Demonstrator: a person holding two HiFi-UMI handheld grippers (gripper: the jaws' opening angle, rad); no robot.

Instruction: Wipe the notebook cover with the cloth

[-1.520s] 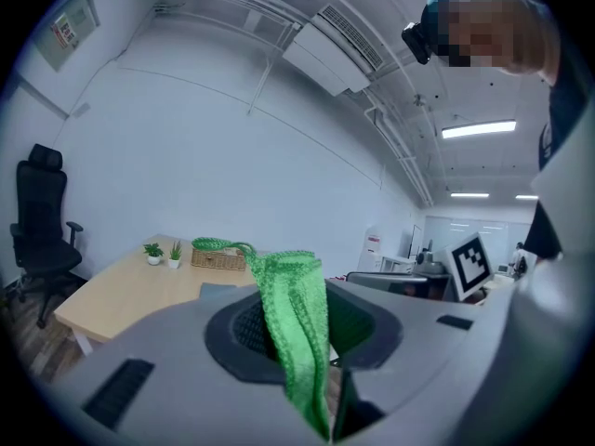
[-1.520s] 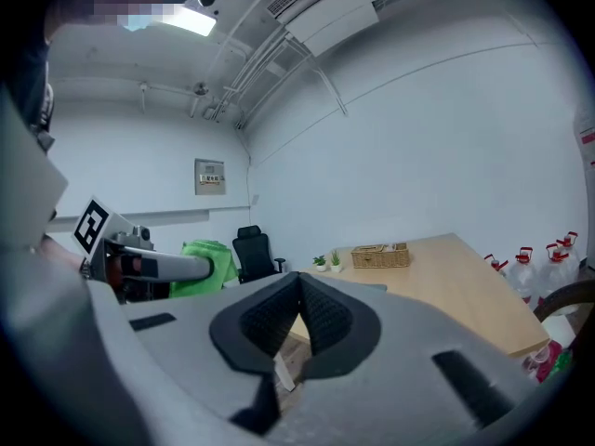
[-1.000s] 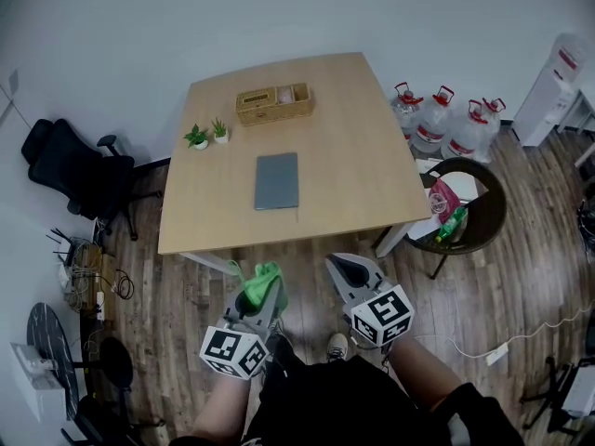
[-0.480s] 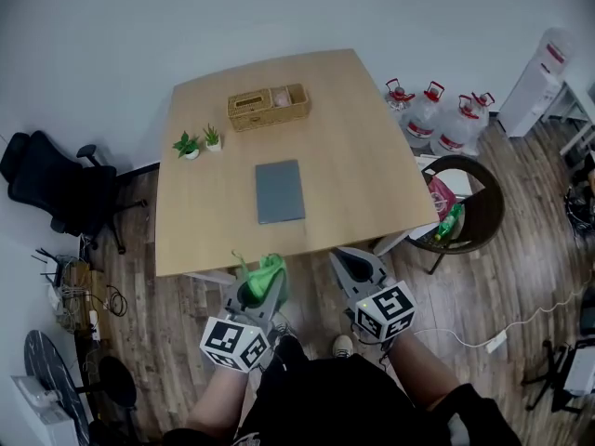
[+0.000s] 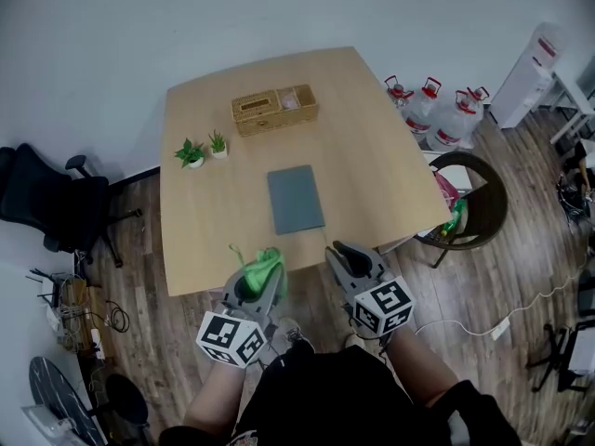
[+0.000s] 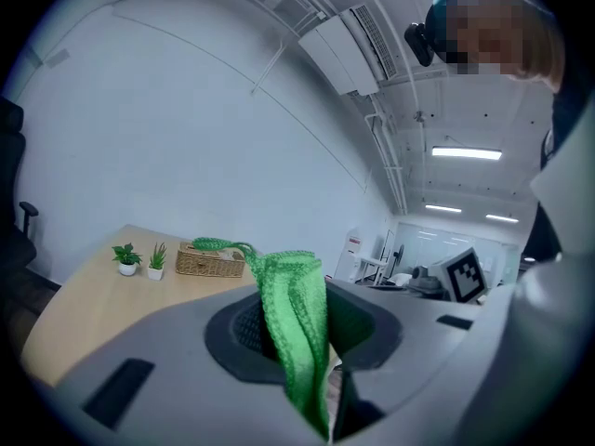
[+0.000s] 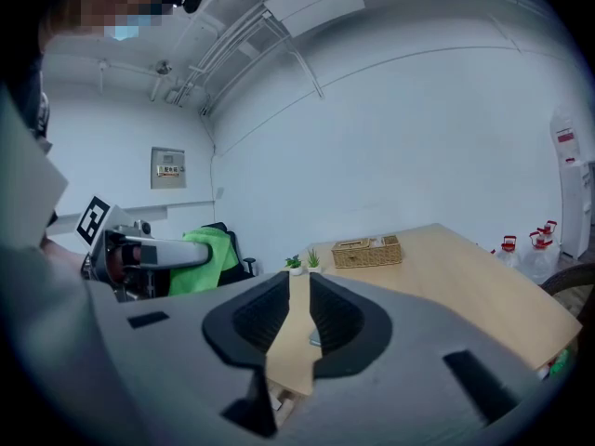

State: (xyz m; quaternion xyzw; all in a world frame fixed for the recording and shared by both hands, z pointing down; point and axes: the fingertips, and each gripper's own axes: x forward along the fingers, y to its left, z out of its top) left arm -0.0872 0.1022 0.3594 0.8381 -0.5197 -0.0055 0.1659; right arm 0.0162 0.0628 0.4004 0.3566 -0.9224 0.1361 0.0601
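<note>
the grey notebook [image 5: 297, 199] lies flat and closed on the wooden table [image 5: 204, 230], with no gripper touching it. the left gripper [image 5: 257, 284] hovers on the person's side of the notebook, a little to its left, about at the table's near edge. its jaws are pinched together on the green cloth [image 5: 264, 264], which bunches above the tips and hangs down between them, with a loose loop trailing off to the side. the right gripper [image 5: 348, 256] is also on the person's side of the notebook, a little to its right. its jaws have just been opening and stand partly apart, leaving a narrow gap with nothing between them, only the table top showing through. beyond the notebook, toward the wall, sits a wicker basket [image 5: 274, 110]. two small potted plants [image 5: 203, 150] stand beyond the notebook and to its left. off the table, well to the notebook's right, several water bottles [image 5: 437, 119] stand on the floor.
</note>
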